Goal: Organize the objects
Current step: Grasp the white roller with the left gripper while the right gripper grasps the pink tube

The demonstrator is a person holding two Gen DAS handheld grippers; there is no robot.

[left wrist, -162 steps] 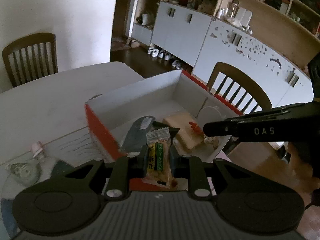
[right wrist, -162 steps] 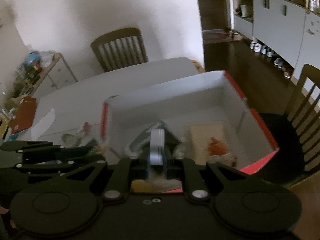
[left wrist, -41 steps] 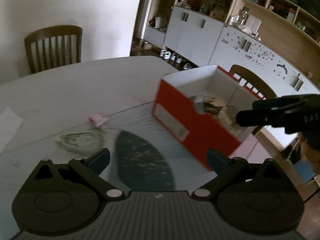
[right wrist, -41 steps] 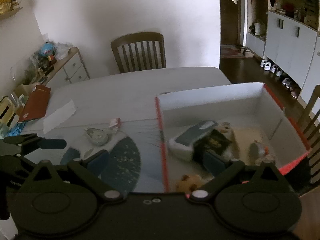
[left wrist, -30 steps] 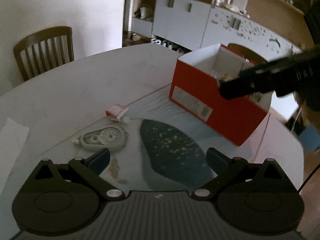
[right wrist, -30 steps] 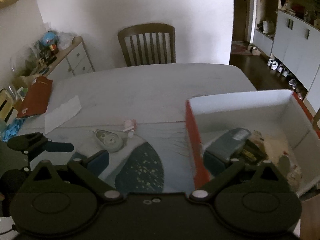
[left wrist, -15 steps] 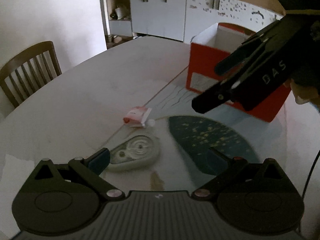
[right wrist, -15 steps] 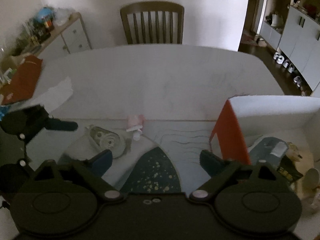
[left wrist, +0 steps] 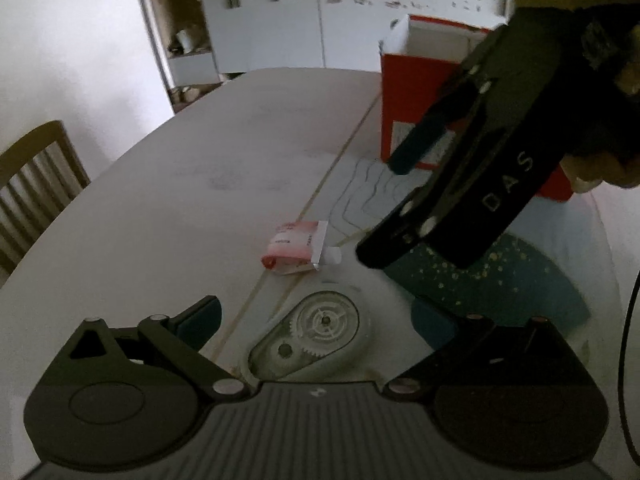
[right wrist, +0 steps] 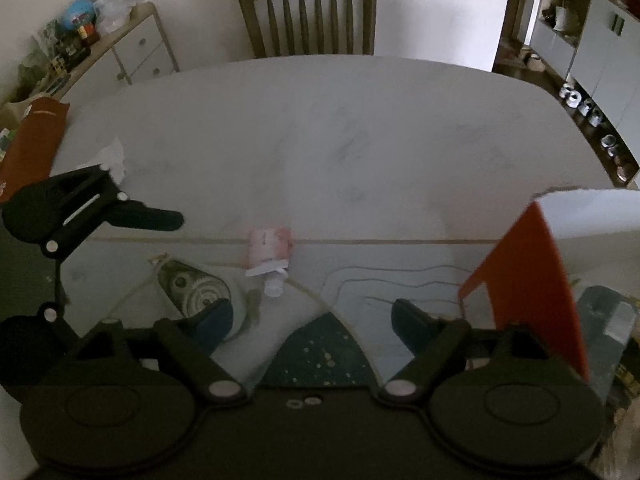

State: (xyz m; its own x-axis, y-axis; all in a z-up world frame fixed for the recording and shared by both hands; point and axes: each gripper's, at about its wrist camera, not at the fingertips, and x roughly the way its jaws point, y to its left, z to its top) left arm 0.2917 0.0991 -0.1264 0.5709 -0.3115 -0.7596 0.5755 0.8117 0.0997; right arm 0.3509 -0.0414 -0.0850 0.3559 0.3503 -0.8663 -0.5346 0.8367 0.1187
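Note:
A clear correction-tape dispenser (left wrist: pixel 310 334) lies on the white table between the open fingers of my left gripper (left wrist: pixel 316 320); it also shows in the right wrist view (right wrist: pixel 192 290). A small pink rolled tube (left wrist: pixel 298 246) lies just beyond it, also in the right wrist view (right wrist: pixel 270 252). My right gripper (right wrist: pixel 312 320) is open and empty, hovering above the mat a little short of the pink tube. The red and white box (right wrist: pixel 560 248) stands at the right and holds several items.
A teal patterned mat (right wrist: pixel 320 356) covers the near table. A wooden chair (right wrist: pixel 308 12) stands at the far side. A dresser with clutter (right wrist: pixel 100 44) stands at the left. A red booklet (right wrist: pixel 32 136) and white paper (right wrist: pixel 114 156) lie at the table's left edge.
Both grippers let go of their items in the box, opened and swung left, away from it. The left gripper has closed in around the tape dispenser; the right has neared the pink tube.

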